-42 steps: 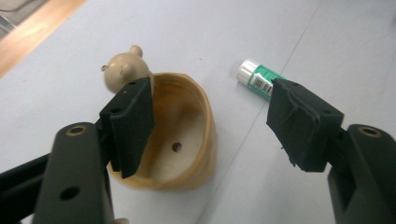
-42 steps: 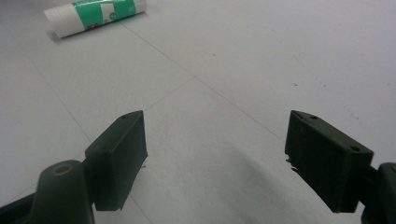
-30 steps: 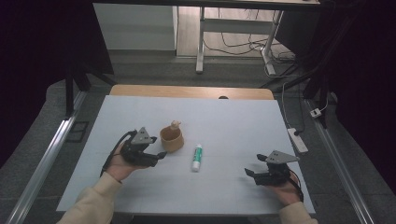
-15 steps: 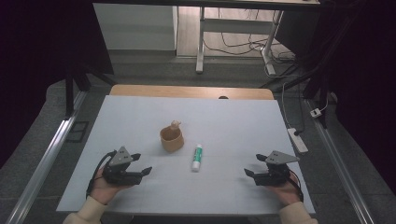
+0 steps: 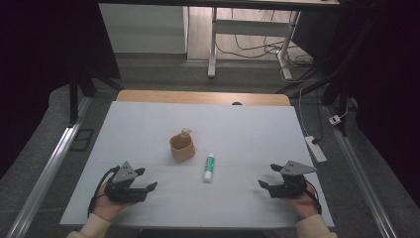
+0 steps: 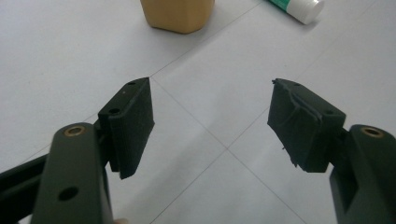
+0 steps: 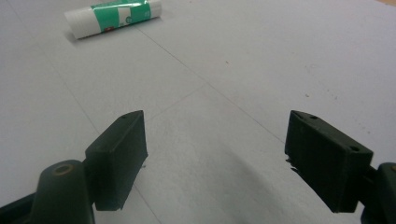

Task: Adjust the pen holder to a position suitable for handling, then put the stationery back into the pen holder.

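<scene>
High view: both tongs spread, empty, resting on pale surface point(image 5: 148, 124).
Left tongs point(image 5: 146, 179) and right tongs point(image 5: 265, 176) near-side of tan cup point(image 5: 182, 147); glue stick point(image 5: 209, 166) just right of cup. Seemingly between steps; next, likely reaching forward.

The left gripper point(image 6: 212, 119) is seen from behind its two black jaws, which are spread wide apart with nothing held between them. Pale grey table surface point(image 6: 56, 60), crossed by thin seam lines, is seen beneath and between the jaws. At the far edge, the base of a tan cup point(image 6: 177, 14) is seen, and to its right the white end of a green-and-white tube point(image 6: 301, 8), lying flat
</scene>
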